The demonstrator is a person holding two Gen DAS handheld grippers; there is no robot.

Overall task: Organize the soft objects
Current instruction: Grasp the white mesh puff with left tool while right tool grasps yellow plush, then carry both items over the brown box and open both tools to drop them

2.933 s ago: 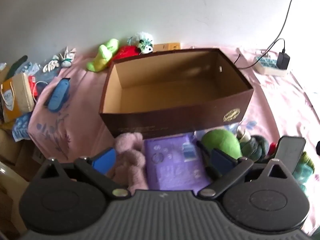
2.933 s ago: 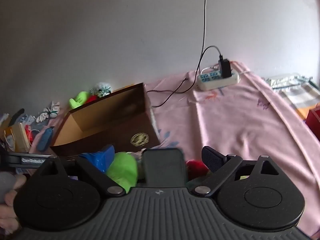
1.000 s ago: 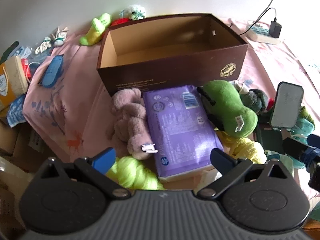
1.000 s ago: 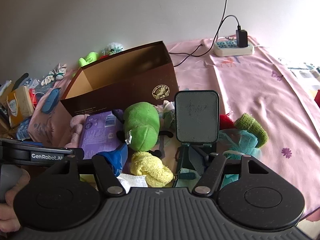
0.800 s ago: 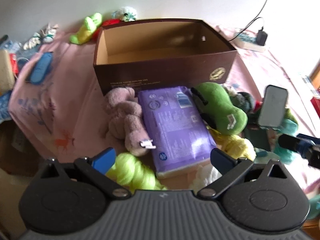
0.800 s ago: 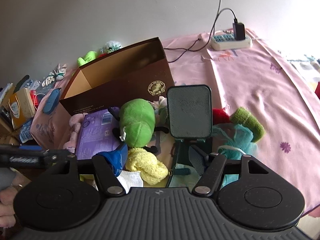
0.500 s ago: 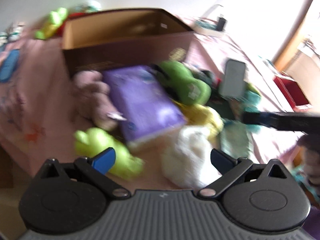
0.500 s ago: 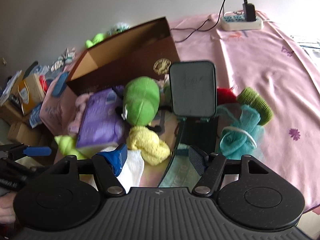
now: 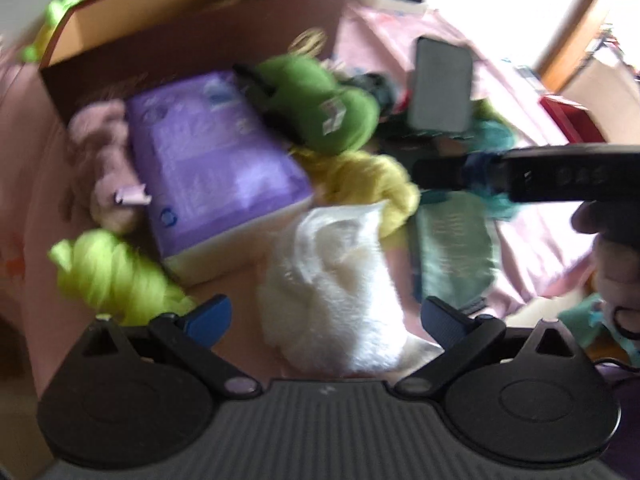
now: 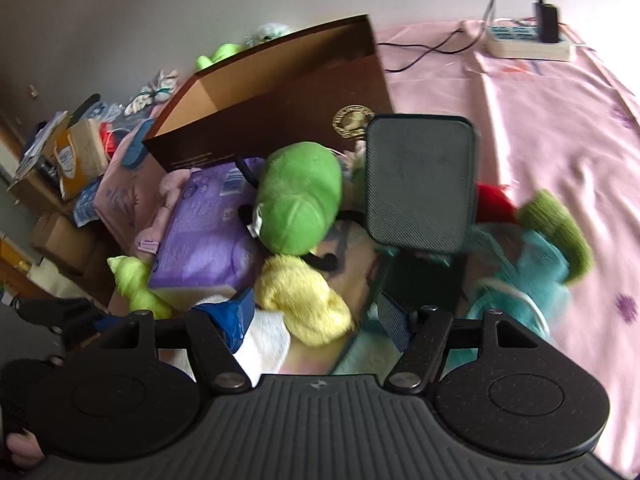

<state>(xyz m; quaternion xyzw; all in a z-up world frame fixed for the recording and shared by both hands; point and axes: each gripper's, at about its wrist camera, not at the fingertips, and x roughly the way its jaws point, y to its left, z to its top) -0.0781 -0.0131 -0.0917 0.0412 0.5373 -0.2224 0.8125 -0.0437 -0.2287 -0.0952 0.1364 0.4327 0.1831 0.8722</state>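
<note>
Pink cloth [image 10: 560, 128] covered the tabletop. Both tools had dipped toward the pile: left tool [image 9: 326, 314], wide open and empty, straddled a fluffy white towel [image 9: 332, 280]; right tool [image 10: 316, 312] hung open, empty. Brown cardboard box [image 10: 280, 104] remained unfilled.

Brown box [image 10: 280, 120] with gold emblem, purple printed pack [image 10: 204, 232], green plush [image 10: 298, 200], yellow cloth [image 10: 304, 300], white fluffy towel [image 9: 332, 288], pink floral bedsheet [image 10: 552, 128], teal netting [image 10: 532, 280].

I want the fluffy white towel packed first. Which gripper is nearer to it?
Left. The left gripper hangs directly over the fluffy white towel, open jaws astride it. The right gripper sits beside it, over the yellow cloth.
</note>
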